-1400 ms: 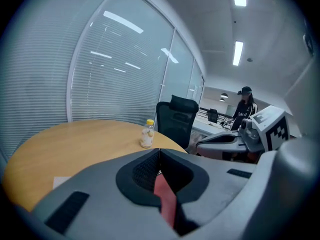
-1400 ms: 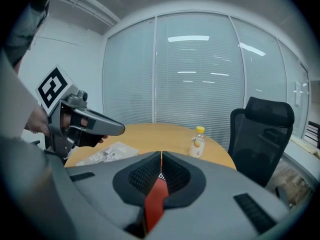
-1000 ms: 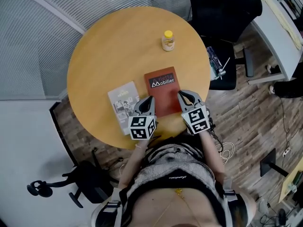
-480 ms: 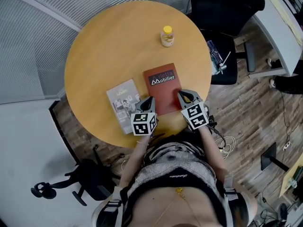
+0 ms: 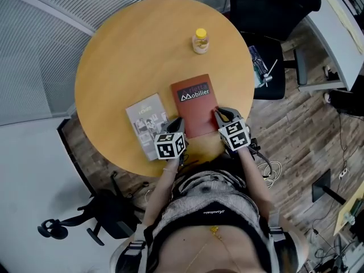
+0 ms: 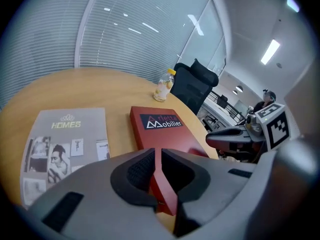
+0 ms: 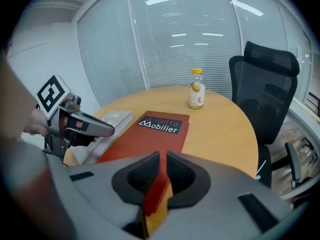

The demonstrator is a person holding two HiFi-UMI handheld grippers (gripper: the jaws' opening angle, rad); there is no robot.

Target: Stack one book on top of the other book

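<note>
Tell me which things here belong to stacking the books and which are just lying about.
For the job:
- red rectangular book marked Mobilier
- thin grey book marked Homes

Just lying about:
- small yellow-capped plastic bottle
- black office chair

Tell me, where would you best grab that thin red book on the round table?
Probably its near short edge, from the person's side. The thin red rectangular book lies flat on the round wooden table, so only edges offer a bite; a grey magazine crowds its left side.
</note>
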